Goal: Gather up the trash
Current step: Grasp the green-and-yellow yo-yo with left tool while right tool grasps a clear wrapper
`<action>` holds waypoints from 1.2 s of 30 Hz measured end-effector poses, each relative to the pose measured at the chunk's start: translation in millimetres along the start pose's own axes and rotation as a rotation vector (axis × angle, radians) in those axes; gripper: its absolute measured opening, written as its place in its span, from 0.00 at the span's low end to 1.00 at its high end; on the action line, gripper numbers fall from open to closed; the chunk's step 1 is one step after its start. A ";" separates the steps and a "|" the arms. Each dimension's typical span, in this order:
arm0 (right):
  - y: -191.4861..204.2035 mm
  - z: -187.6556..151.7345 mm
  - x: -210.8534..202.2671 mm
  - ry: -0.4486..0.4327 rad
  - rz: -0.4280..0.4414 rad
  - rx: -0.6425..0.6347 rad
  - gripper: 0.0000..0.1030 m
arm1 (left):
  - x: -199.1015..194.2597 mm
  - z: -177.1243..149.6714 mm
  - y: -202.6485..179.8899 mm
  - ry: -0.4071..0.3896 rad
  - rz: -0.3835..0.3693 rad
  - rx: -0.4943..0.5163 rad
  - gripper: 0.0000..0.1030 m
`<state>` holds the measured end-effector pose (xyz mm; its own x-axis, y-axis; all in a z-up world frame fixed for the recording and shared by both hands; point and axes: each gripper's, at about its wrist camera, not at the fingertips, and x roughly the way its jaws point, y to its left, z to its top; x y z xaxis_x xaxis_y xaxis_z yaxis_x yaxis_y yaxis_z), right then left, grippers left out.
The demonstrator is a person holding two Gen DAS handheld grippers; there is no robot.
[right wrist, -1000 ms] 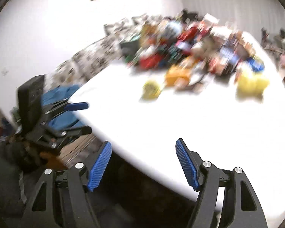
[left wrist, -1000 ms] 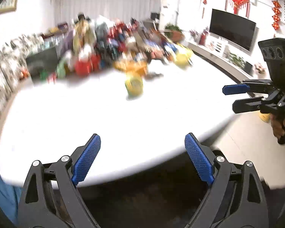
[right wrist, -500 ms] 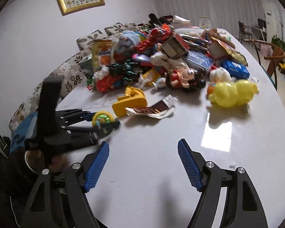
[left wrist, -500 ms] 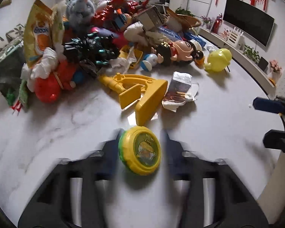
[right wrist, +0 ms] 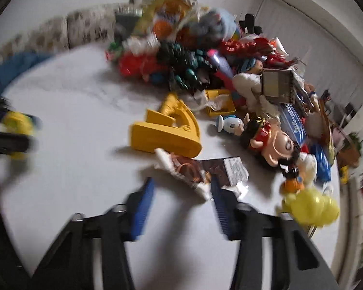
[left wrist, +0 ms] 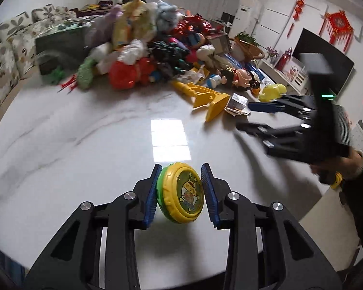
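A round yellow and green toy disc (left wrist: 181, 193) with a cartoon picture on its face stood on edge, tilted, between the blue pads of the left gripper (left wrist: 181, 193), over the near part of a white marble table (left wrist: 84, 133). The left pad pressed its green rim and the right pad sat at its yellow rim, so the jaws were clamped on it. In the right wrist view the same disc showed only as a blurred yellow patch at the far left edge.

A torn brown and white wrapper (right wrist: 205, 169) lay flat on the table, touching the foot of a yellow plastic toy (right wrist: 167, 130). The right gripper (right wrist: 181, 205) had its jaws just closing, and its right pad (right wrist: 220, 205) overlapped the wrapper's near edge while the left pad stood clear over bare table. The picture was blurred, so whether the pads were touching the wrapper could not be told; the jaws stood partly apart.

Beyond the wrapper lay a big-headed doll with black hair (right wrist: 271, 142), a small white and blue figure (right wrist: 230, 123), and a yellow duck-like toy (right wrist: 312, 207) to the right. Farther back rose a crowded heap of toys and packets (left wrist: 145, 48). In the left wrist view, the person's hand (left wrist: 336, 166) held the right gripper's handle at the table's right edge. A dark television (left wrist: 326, 55) hung on the far wall.
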<state>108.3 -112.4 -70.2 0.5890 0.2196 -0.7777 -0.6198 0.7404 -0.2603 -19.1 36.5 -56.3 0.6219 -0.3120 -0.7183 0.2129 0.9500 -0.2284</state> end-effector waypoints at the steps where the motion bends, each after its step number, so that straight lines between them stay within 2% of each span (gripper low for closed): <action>1: -4.9 4.3 5.9 -0.006 -0.014 0.014 0.29 | -0.2 -0.5 -0.3 -0.003 -0.005 0.000 0.32; 2: -10.0 7.5 10.6 0.006 -0.013 0.033 0.09 | -2.2 -1.0 -0.3 -0.009 -0.005 0.001 0.31; 3: -14.8 9.6 13.8 0.017 -0.016 0.057 0.07 | -4.0 -1.3 -1.6 -0.018 -0.001 0.007 0.26; 5: -24.1 9.4 6.8 -0.005 0.007 0.123 0.05 | -8.1 -1.3 -5.7 -0.030 -0.017 0.026 0.20; 8: -33.0 0.0 -26.1 -0.050 0.112 0.232 0.02 | -23.3 -5.6 -13.3 -0.061 -0.050 0.058 0.20; 12: -36.7 -21.4 -76.6 -0.117 0.272 0.364 0.02 | -37.0 -10.3 -22.5 -0.096 -0.055 0.106 0.17; 16: -23.8 -35.0 -100.1 -0.138 0.270 0.366 0.02 | -34.7 -18.5 -11.6 -0.111 -0.052 0.116 0.17; 18: -21.4 -38.6 -96.9 -0.139 0.257 0.381 0.02 | -31.4 -18.4 -3.7 -0.094 -0.048 0.099 0.17; 21: -17.6 -43.5 -91.5 -0.136 0.280 0.408 0.02 | -48.4 -20.9 1.8 -0.109 -0.091 0.062 0.17; 22: -15.9 -44.9 -91.1 -0.135 0.292 0.410 0.02 | -57.2 -25.0 -2.7 -0.120 -0.084 0.089 0.19; 23: -13.8 -47.0 -91.4 -0.138 0.304 0.415 0.02 | -64.6 -32.0 -10.3 -0.130 -0.053 0.139 0.32; 24: -11.2 -49.0 -91.3 -0.135 0.316 0.414 0.02 | -67.8 -38.8 -16.6 -0.139 -0.014 0.173 0.59; 26: -6.4 -51.4 -89.3 -0.129 0.327 0.408 0.02 | -65.1 -50.5 -25.6 -0.158 0.034 0.205 0.79; 30: -0.7 -58.0 -86.2 -0.120 0.357 0.421 0.02 | -36.6 -55.9 -32.3 -0.098 0.026 0.187 0.79; 32: 0.3 -60.4 -85.8 -0.121 0.364 0.428 0.02 | -21.2 -55.6 -30.8 -0.078 0.049 0.180 0.79; 34: -0.1 -61.6 -86.1 -0.123 0.366 0.436 0.02 | -2.7 -54.2 -24.1 -0.047 0.050 0.136 0.68; 36: -1.4 -62.3 -86.2 -0.128 0.365 0.442 0.02 | 0.3 -52.3 -25.5 -0.075 0.085 0.152 0.44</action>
<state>26.0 -172.0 -38.5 0.4528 0.5647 -0.6899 -0.5353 0.7910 0.2961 -63.8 12.8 -85.1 0.6958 -0.2358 -0.6785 0.2650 0.9622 -0.0626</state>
